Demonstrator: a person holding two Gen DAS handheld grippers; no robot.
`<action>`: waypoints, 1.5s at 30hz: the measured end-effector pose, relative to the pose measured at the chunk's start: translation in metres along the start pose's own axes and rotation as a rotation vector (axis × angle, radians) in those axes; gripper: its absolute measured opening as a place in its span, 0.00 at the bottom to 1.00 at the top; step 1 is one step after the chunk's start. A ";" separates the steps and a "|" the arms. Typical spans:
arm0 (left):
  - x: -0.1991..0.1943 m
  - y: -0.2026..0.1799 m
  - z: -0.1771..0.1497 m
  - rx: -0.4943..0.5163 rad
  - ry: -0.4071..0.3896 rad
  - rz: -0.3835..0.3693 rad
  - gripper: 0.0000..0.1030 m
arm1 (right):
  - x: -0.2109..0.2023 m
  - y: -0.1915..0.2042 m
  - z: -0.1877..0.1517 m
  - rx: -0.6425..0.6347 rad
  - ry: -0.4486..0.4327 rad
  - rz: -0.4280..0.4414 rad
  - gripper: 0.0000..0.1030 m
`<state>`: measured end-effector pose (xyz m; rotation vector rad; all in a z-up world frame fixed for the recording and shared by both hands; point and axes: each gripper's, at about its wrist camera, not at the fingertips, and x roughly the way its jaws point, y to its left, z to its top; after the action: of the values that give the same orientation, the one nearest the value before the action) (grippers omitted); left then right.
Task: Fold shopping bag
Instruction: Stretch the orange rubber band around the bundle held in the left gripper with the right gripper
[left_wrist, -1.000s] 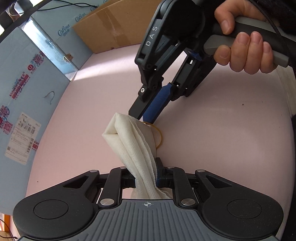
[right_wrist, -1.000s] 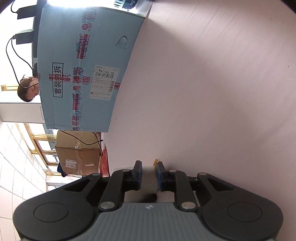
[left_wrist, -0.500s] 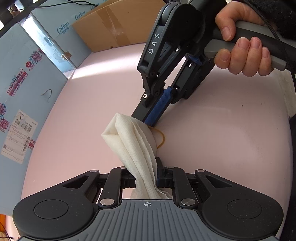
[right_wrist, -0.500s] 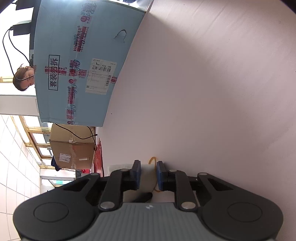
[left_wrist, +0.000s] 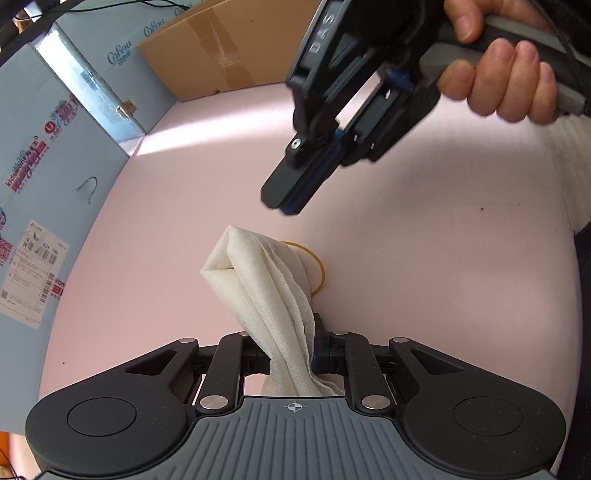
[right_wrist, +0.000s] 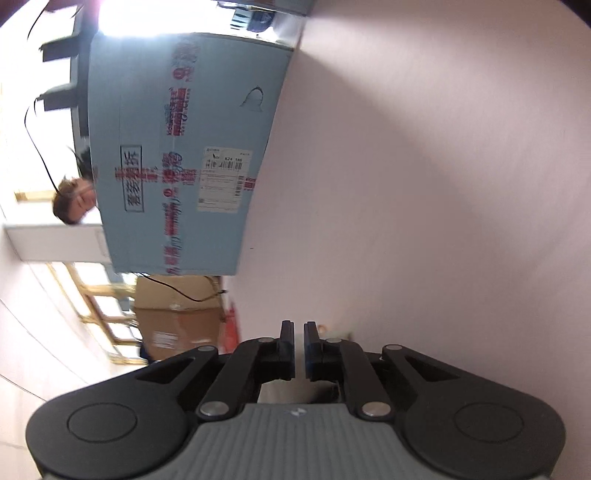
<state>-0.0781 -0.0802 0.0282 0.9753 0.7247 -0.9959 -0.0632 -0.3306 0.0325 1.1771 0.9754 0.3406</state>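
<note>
A white shopping bag (left_wrist: 258, 273), gathered into a thick folded bundle, rises from my left gripper (left_wrist: 290, 334), which is shut on its lower end. The bundle's free end rests on the pink surface (left_wrist: 406, 258). A yellow rubber band (left_wrist: 320, 271) lies on the surface right behind the bundle, partly hidden by it. My right gripper (left_wrist: 284, 205), held by a hand (left_wrist: 509, 81), hangs above and clear of the bundle's top. Its jaws are shut with nothing between them. In the right wrist view my right gripper (right_wrist: 299, 328) shows only a narrow slit.
A light blue carton (left_wrist: 44, 166) with labels borders the pink surface on the left, also visible as the blue carton (right_wrist: 177, 147). A brown cardboard box (left_wrist: 221, 51) stands at the back. A person sits beyond the carton.
My right gripper has lifted off the top of the bundle and drawn back upward, and its jaws have narrowed. The rubber band stays beside the bag. My left gripper has not moved.
</note>
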 end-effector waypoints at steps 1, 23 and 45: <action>0.000 0.001 0.000 -0.003 -0.002 -0.003 0.15 | 0.000 0.005 0.000 -0.040 0.013 -0.027 0.14; 0.006 0.009 -0.001 -0.003 -0.008 -0.029 0.15 | 0.035 0.006 -0.024 -0.268 0.080 0.080 0.01; 0.010 -0.036 0.001 0.404 0.020 0.102 0.12 | 0.083 0.068 0.033 -0.446 0.396 0.111 0.07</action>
<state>-0.1076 -0.0925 0.0077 1.3598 0.4913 -1.0651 0.0262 -0.2679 0.0562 0.7680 1.1024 0.8578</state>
